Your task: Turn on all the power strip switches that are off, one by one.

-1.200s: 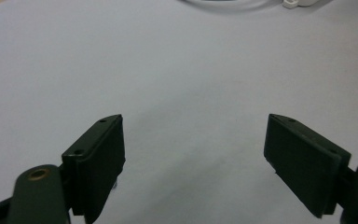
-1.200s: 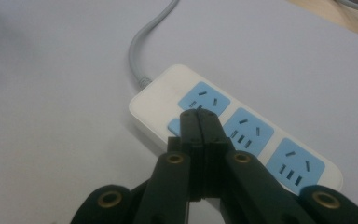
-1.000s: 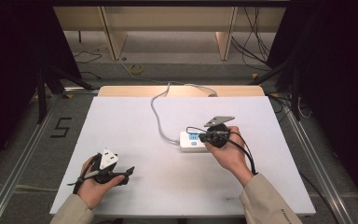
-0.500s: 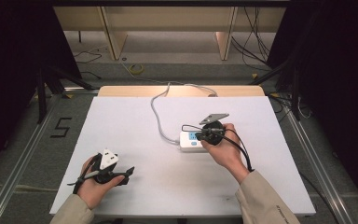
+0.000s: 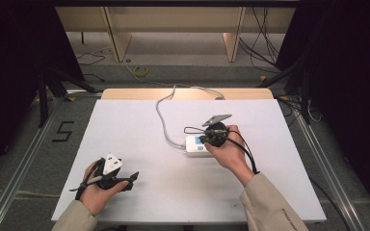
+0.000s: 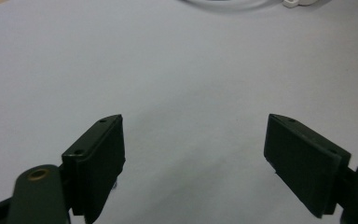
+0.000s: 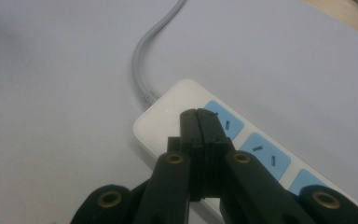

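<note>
A white power strip point(image 5: 192, 146) with blue socket faces lies right of the table's middle, and its grey cable point(image 5: 161, 115) runs to the back edge. My right gripper point(image 5: 206, 140) is over it, pointing down. In the right gripper view the right gripper point(image 7: 199, 116) is shut with nothing between its pads, and its tips are at the cable end of the power strip point(image 7: 163, 119), beside the first blue socket point(image 7: 224, 122). Whether the tips touch the strip I cannot tell. My left gripper point(image 5: 131, 181) rests at the front left, open and empty; its fingers point(image 6: 98, 158) stand wide apart over bare table.
The white table point(image 5: 139, 125) has a wooden strip along its back edge point(image 5: 125, 94). Metal rails point(image 5: 24, 159) run along both sides on the floor, where a "5" point(image 5: 63, 131) is marked. Cables lie on the floor behind the table.
The right hand has shifted its gripper slightly left, further over the power strip. The left hand and its gripper have kept still.
</note>
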The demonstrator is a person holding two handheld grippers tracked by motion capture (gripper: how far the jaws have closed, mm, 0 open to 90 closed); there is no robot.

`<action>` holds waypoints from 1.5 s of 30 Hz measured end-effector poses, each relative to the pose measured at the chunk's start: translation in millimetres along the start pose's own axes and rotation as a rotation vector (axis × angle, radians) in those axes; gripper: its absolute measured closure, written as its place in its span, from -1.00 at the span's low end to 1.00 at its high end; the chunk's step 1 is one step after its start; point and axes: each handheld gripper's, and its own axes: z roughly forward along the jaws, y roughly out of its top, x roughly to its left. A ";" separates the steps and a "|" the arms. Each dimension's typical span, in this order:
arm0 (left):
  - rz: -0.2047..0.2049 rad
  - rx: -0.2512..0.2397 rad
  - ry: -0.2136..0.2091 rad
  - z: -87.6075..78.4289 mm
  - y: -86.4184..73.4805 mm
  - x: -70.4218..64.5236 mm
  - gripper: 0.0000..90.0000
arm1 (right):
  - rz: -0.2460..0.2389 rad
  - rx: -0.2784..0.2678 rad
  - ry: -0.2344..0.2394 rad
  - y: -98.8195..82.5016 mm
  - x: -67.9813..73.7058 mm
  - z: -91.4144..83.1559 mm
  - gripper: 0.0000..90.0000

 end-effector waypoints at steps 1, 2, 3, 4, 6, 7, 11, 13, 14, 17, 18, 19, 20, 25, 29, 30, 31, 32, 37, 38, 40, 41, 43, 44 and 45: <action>0.000 0.000 -0.001 0.1 -0.1 -0.1 -0.55 | 0.001 0.003 -0.002 0.3 0.2 0.7 1.00; 0.004 0.003 -0.002 -0.2 0.0 0.1 -0.55 | 0.000 0.005 -0.001 0.4 0.1 1.6 1.00; 0.001 0.000 -0.001 -0.1 0.0 -0.1 -0.55 | 0.001 0.009 0.000 0.3 0.0 2.3 1.00; 0.001 -0.001 -0.001 -0.1 0.1 -0.1 -0.55 | 0.001 0.012 0.000 0.2 -0.2 3.2 1.00; 0.001 0.000 0.000 -0.1 0.0 -0.1 -0.55 | 0.003 0.016 -0.002 0.0 -0.6 4.8 1.00; 0.002 0.000 -0.001 0.0 0.0 -0.1 -0.55 | 0.005 0.019 -0.001 0.0 -0.6 5.4 1.00; 0.005 0.003 -0.002 -0.2 0.1 0.1 -0.55 | 0.008 0.028 0.000 0.4 -0.3 7.8 1.00; 0.006 0.003 -0.002 -0.2 0.2 0.1 -0.55 | 0.008 0.032 0.001 0.4 -0.5 9.0 1.00; 0.003 0.001 -0.001 0.0 0.1 -0.1 -0.55 | 0.008 0.034 0.002 0.4 -0.6 9.4 1.00; 0.006 0.003 -0.003 -0.1 0.1 -0.1 -0.54 | 0.008 0.043 0.003 0.3 -0.4 10.8 1.00; 0.008 0.002 -0.004 -0.1 0.2 0.0 -0.54 | 0.009 0.049 0.005 0.3 -0.1 11.4 1.00; 0.006 0.003 -0.002 -0.2 0.2 -0.1 -0.54 | 0.007 0.052 0.003 0.2 0.0 12.2 1.00; 0.007 0.003 -0.002 -0.2 0.2 0.1 -0.55 | 0.006 0.058 0.002 0.2 0.3 12.7 1.00; 0.008 0.004 -0.004 0.1 0.1 0.2 -0.54 | 0.006 0.076 0.003 -0.5 0.2 16.4 1.00; 0.009 0.003 -0.003 0.2 0.0 0.1 -0.54 | 0.004 0.091 0.006 -0.6 0.1 19.1 1.00; 0.008 0.004 -0.004 0.3 -0.1 -0.1 -0.54 | 0.005 0.097 0.007 -0.6 0.2 19.5 1.00; 0.010 0.003 -0.004 0.5 0.0 0.0 -0.54 | 0.004 0.102 0.008 -0.5 0.1 20.0 1.00; 0.008 0.003 -0.005 0.5 0.0 -0.3 -0.54 | 0.002 0.103 0.008 -0.6 -0.3 20.5 1.00; 0.008 0.004 -0.004 0.3 0.0 -0.3 -0.54 | 0.005 0.122 0.006 -1.3 -0.2 22.7 1.00; 0.010 0.004 -0.004 0.3 0.0 -0.1 -0.54 | 0.006 0.122 0.006 -1.2 -0.3 23.0 1.00; 0.009 0.005 -0.005 0.4 0.0 -0.3 -0.54 | 0.005 0.122 0.006 -1.1 -0.2 23.6 1.00; 0.009 0.005 -0.005 0.4 0.0 -0.4 -0.54 | 0.006 0.126 0.006 -1.0 0.1 23.8 1.00; 0.009 0.004 -0.005 0.4 0.0 -0.4 -0.54 | 0.005 0.129 0.007 -1.0 0.5 25.0 1.00; 0.009 0.004 -0.005 0.5 0.0 -0.4 -0.54 | 0.006 0.134 0.005 -0.9 0.7 25.5 1.00; 0.009 0.004 -0.005 0.5 -0.1 -0.3 -0.54 | 0.006 0.135 0.007 -0.8 0.8 25.8 1.00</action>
